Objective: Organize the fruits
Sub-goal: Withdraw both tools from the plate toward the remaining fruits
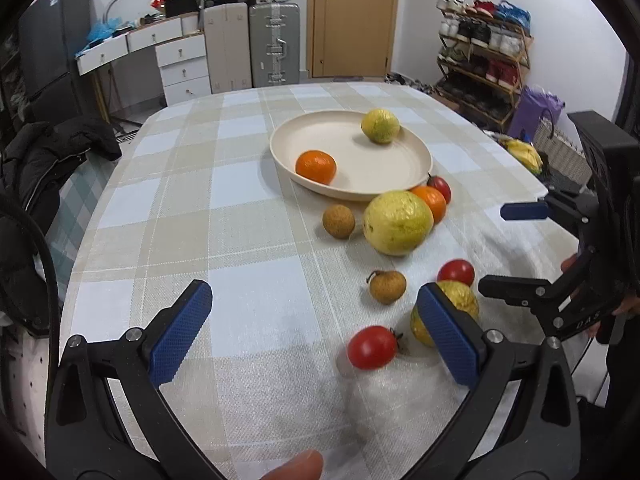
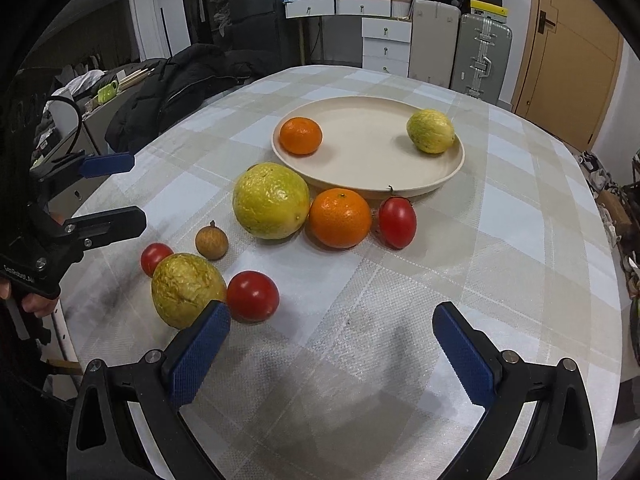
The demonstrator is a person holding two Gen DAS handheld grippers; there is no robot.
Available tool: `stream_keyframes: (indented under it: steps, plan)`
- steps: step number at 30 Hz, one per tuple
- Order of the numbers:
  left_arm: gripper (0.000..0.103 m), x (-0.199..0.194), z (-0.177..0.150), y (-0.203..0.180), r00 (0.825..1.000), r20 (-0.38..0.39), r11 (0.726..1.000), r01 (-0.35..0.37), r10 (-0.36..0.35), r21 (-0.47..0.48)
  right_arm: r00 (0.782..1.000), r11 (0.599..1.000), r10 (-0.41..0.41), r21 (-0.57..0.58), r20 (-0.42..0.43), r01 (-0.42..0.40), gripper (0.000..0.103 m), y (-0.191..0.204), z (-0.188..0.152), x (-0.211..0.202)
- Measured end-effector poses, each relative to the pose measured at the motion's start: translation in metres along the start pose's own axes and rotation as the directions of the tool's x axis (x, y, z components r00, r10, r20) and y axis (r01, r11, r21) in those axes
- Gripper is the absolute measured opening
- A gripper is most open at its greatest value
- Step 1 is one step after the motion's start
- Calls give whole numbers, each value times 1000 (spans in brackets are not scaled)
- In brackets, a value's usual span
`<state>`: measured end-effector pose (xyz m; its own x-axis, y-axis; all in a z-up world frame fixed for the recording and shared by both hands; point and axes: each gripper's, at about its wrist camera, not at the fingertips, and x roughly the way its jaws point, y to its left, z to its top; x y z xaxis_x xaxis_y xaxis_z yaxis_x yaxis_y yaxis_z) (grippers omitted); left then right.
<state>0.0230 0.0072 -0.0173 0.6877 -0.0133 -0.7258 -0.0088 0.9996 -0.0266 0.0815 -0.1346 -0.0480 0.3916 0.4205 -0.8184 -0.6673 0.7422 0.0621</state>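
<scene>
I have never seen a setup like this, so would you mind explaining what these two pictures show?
There is no robot: a person holds a two-finger gripper in each hand, and each gripper carries a fisheye camera looking along its blue-padded fingers. One picture comes from the left gripper, the other from the right gripper. Both are open and hold nothing. On the checked tablecloth sits a cream plate holding an orange and a yellow-green fruit. More fruit lies loose in front of the plate, including three red tomatoes.

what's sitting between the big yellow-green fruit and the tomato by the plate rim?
An orange, right wrist view: it touches the big yellow-green fruit, and the tomato sits right beside it, in front of the plate.
</scene>
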Motion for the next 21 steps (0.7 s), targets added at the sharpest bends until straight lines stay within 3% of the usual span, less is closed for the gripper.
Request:
stream_keyframes:
  steps: [8,18,21]
  plan:
    - [102,12,-6,1,996,-91,999,29,-26,31,999,999,-18,-33,-37,17,103,8,-3,11]
    - [102,20,-15,-5,989,-146,995,49,-37,85,997,998,-55,-12,-52,55,103,10,-2,25]
    - [102,25,-20,-7,984,-175,993,35,-14,117,997,998,-62,5,-47,63,103,11,0,27]
